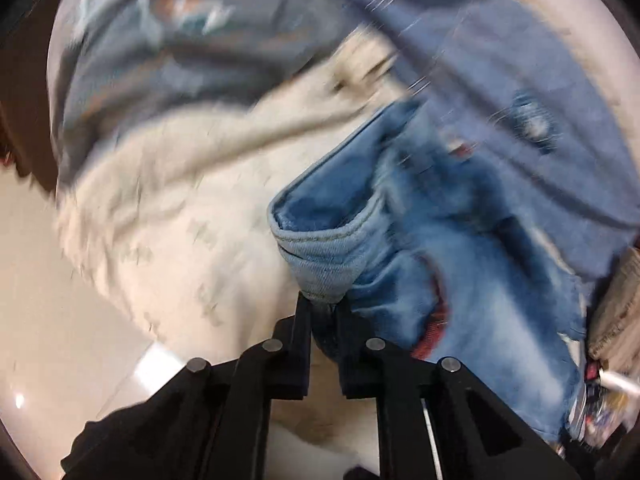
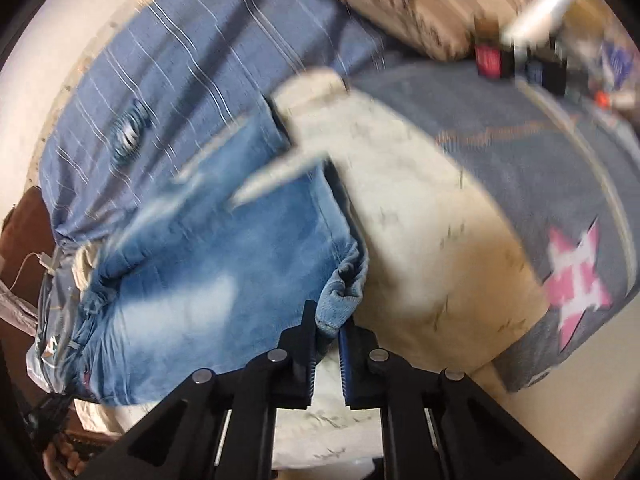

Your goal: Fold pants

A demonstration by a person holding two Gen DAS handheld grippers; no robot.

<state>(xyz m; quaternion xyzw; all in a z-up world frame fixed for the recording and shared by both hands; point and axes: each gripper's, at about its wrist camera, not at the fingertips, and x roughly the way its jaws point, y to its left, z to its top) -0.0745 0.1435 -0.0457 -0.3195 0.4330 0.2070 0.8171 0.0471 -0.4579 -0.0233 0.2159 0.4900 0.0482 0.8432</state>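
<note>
The pants are light blue faded jeans [image 1: 460,248], seen also in the right wrist view [image 2: 208,280]. They are lifted over a cream bedspread [image 1: 180,208]. My left gripper [image 1: 323,308] is shut on a hemmed edge of the jeans [image 1: 320,268]. My right gripper [image 2: 330,320] is shut on another hemmed corner of the jeans [image 2: 344,292]. The denim hangs bunched between the two grippers. Both views are motion-blurred.
A blue striped cloth [image 2: 168,80] lies behind the jeans. A grey-blue blanket with a pink star [image 2: 576,280] lies at the right. Small cluttered items [image 2: 520,60] sit at the far edge. Pale floor [image 1: 48,320] shows at the left.
</note>
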